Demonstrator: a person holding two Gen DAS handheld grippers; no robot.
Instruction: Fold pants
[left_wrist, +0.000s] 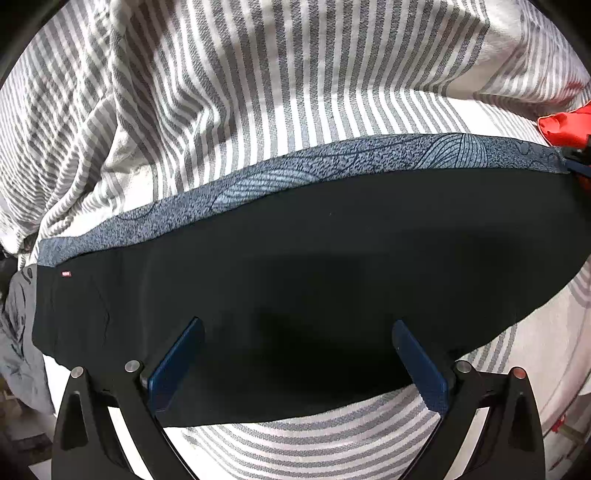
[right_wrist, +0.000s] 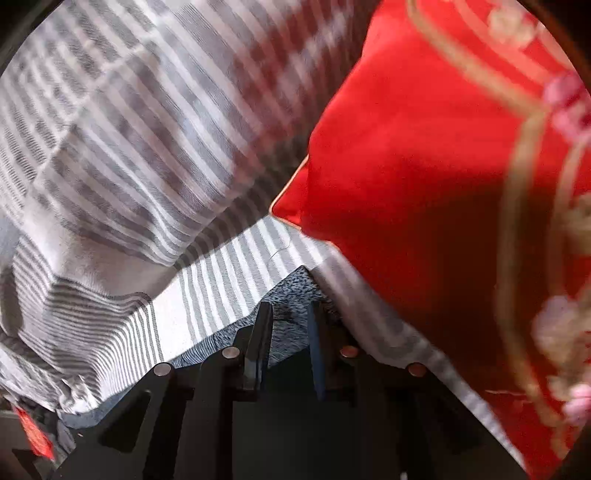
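Here the black pants (left_wrist: 314, 266) lie flat along the striped bed (left_wrist: 258, 110), ready for a fold. The left gripper (left_wrist: 298, 354) hovers over them, jaws released. The right gripper (right_wrist: 286, 325), beside a red pillow (right_wrist: 424, 147), has its jaws clenched on the blue patterned cloth (right_wrist: 291, 295) beneath the pants, perhaps to tug it smooth.

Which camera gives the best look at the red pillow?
The right wrist view: the red pillow fills its right half, gold trim visible, though blurred. The left wrist view catches only a corner at its right edge.
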